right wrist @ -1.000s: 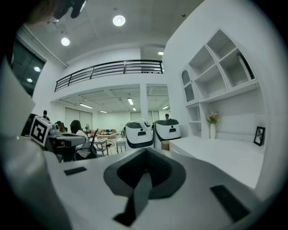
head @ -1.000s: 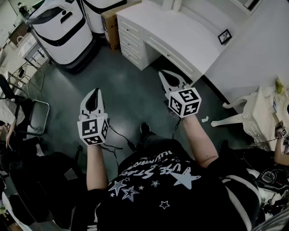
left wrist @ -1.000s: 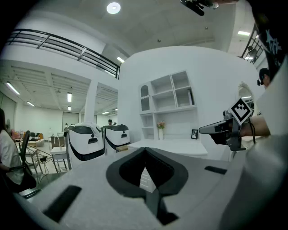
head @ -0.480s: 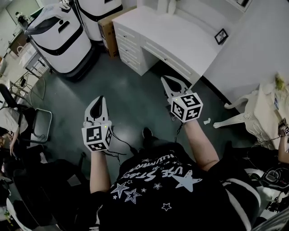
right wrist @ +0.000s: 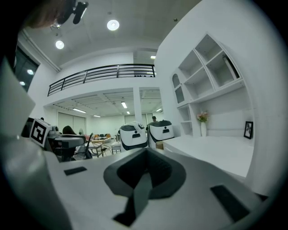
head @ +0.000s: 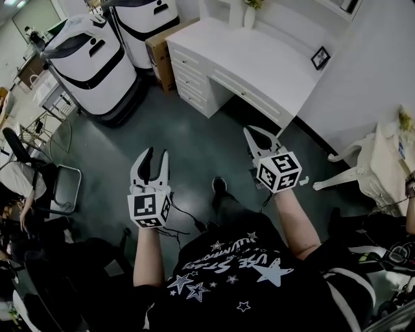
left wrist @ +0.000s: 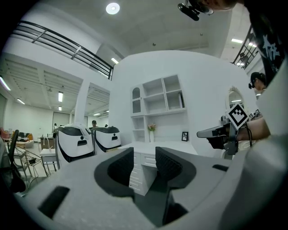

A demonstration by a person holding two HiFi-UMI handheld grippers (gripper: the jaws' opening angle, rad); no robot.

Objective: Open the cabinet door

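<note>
Dark green floor [head: 188, 139] is lying beneath both tongs. Left gripper [head: 156, 154] is hovering, jaws parted and just been opening, nothing between them. Right gripper [head: 251, 131] is hovering beside it, jaws pressed together, empty. White desk cabinet [head: 194, 72] is standing ahead, well apart from both. Two white machines [head: 91, 58] are sitting beyond, leftward.

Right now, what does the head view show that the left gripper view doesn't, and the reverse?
Head view only: the person's shoe, the white chair at the right, and the left gripper from above, its fingers having just opened, nothing between them. Left gripper view only: the wall shelves above the white desk and the ceiling lights. Both: that desk, two white-and-black machines, the picture frame and the shut right gripper.
</note>
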